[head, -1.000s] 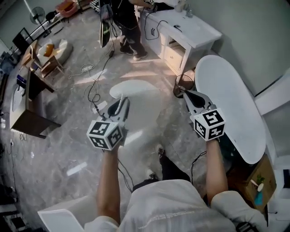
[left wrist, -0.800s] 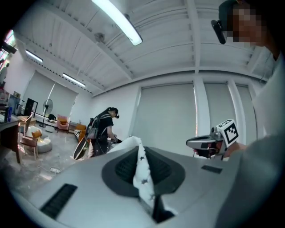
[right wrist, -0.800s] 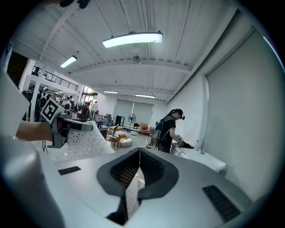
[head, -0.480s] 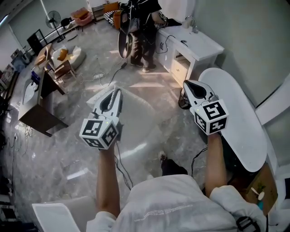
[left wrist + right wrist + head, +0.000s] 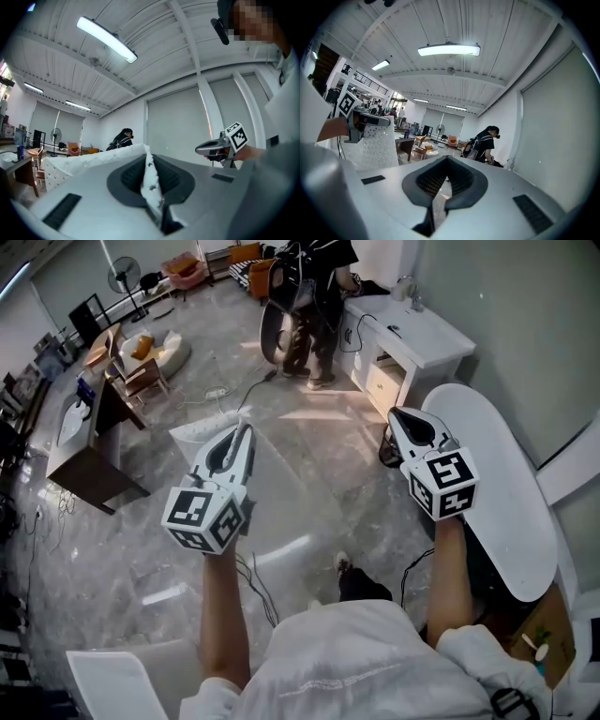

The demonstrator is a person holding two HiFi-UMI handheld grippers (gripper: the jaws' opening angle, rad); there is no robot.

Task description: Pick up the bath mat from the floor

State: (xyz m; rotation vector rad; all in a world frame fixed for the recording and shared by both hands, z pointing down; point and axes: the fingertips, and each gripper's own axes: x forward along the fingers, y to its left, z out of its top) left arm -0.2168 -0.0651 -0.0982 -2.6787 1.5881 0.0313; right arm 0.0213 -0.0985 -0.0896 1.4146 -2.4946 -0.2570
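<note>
The grey marble floor (image 5: 112,549) fills most of the head view, and the bath mat (image 5: 187,433) does not lie flat on it. The pale, dotted sheet hangs from our left gripper (image 5: 244,429) at about 11 o'clock, and its free end droops back toward 6 o'clock. Whether that end has cleared the floor we cannot tell.

Our left gripper is clenched on the mat's white edge, which shows as a thin fold pinched between its jaws. Our right gripper (image 5: 396,416), at about 1 o'clock and well apart from the left, is clenched too, and we make out no mat between its jaws.

We judge the lift to be nearly done. The next move calls for a firm left pinch while we raise the mat. The right gripper could open and take a second edge.
</note>
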